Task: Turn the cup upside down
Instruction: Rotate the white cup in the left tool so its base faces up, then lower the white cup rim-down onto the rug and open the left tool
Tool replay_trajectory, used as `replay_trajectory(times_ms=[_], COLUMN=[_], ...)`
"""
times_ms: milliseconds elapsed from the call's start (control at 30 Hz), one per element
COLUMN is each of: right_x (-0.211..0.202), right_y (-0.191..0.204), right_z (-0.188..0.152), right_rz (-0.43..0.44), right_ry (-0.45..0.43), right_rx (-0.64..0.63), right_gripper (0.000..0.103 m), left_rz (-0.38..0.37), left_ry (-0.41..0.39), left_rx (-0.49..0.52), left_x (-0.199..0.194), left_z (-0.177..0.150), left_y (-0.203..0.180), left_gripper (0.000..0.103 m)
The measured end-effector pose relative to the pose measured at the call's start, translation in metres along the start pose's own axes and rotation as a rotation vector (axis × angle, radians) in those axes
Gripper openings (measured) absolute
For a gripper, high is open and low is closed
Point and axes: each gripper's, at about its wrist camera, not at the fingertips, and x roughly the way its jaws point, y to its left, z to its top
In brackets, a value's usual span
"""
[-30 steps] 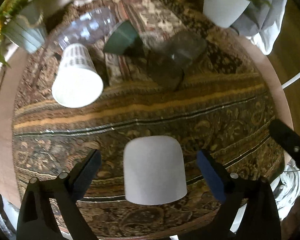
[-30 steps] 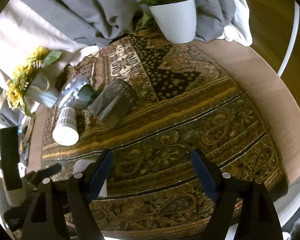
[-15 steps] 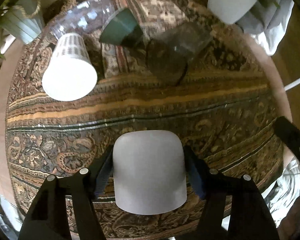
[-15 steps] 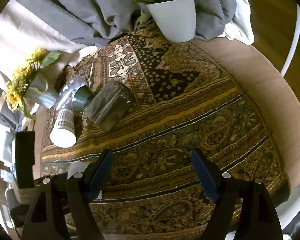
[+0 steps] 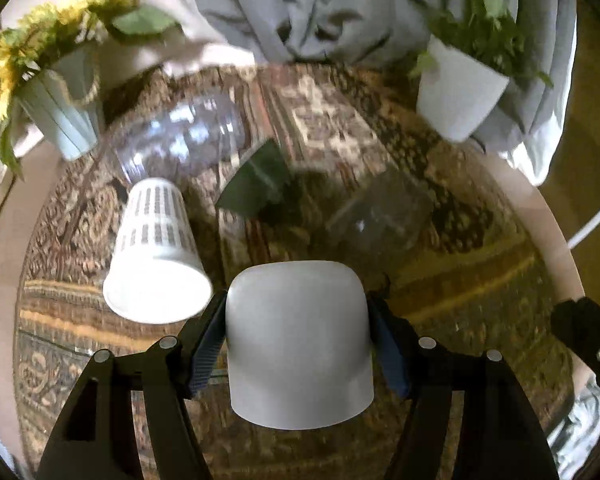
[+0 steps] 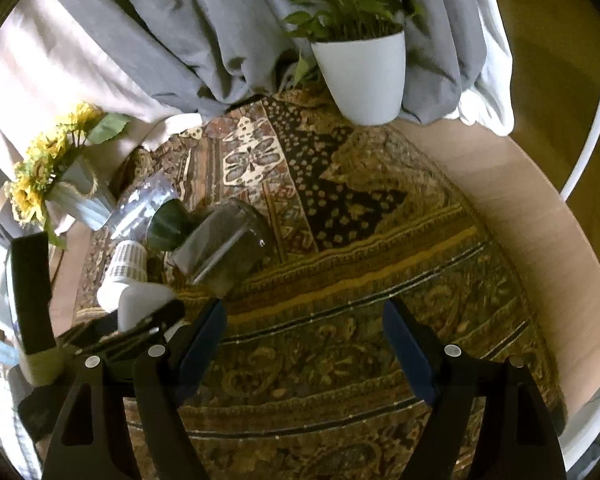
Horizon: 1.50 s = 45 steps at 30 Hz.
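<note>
Left gripper [image 5: 298,344] around white cup [image 5: 298,344]

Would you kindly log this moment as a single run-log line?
left gripper: shut on white cup | right gripper: open, holding nothing | cup: closed end facing away from the left camera | flip: unfinished

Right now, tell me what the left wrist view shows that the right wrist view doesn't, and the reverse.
Left wrist only: the left gripper with both blue-padded fingers shut on the sides of the plain white cup.

Right wrist only: the right gripper, open over the patterned brown cloth, holding nothing.

Both: the white cup with grey dashes, the dark green cup, the clear plastic cup, the smoky glass jar, the sunflower vase and the white plant pot.
</note>
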Motion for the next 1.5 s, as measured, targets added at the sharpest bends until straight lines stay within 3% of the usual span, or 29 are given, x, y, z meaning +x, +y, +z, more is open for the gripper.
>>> replay_trajectory(times_ms=[67,200,333,600,833,1167,1300,1500], right_x=[0.001,0.004,0.005,0.002,0.006,0.008,0.001,-0.020], right_y=[0.002,0.003,0.003,0.000,0.001,0.006,0.012,0.027], right_z=[-0.003,-0.010,-0.019,-0.027,-0.031,-0.033,-0.030,-0.020], right_rz=[-0.016,-0.038,-0.043,-0.046,-0.060,-0.082,-0.090,-0.081], right_ry=[-0.006,0.010,0.031,0.058,0.082,0.102,0.085,0.026], right_rx=[-0.017,-0.049,-0.078,-0.095,-0.106,-0.112,-0.117,-0.116], right_gripper=[0.081,0.080,0.080,0.080,0.080,0.080,0.080,0.080], left_rz=[-0.008,-0.039,-0.023,-0.015,-0.019,-0.013,-0.016,0.084], left_ry=[-0.039,-0.020,-0.052,-0.024,0.002,-0.024,-0.059,-0.149], left_rx=[-0.005,-0.022,-0.020,-0.025,0.000,0.048,0.057,0.043], left_x=[0.002,0.010,-0.001,-0.012,-0.014,-0.023,-0.041,-0.084], left_z=[-0.005,-0.022,-0.033,-0.054,-0.064,-0.061,-0.054,-0.039], left_y=[0.001,0.003,0.002,0.002,0.001,0.001,0.003,0.017], left_gripper=[0.067,0.067,0.067,0.067,0.067,0.067,0.080,0.092])
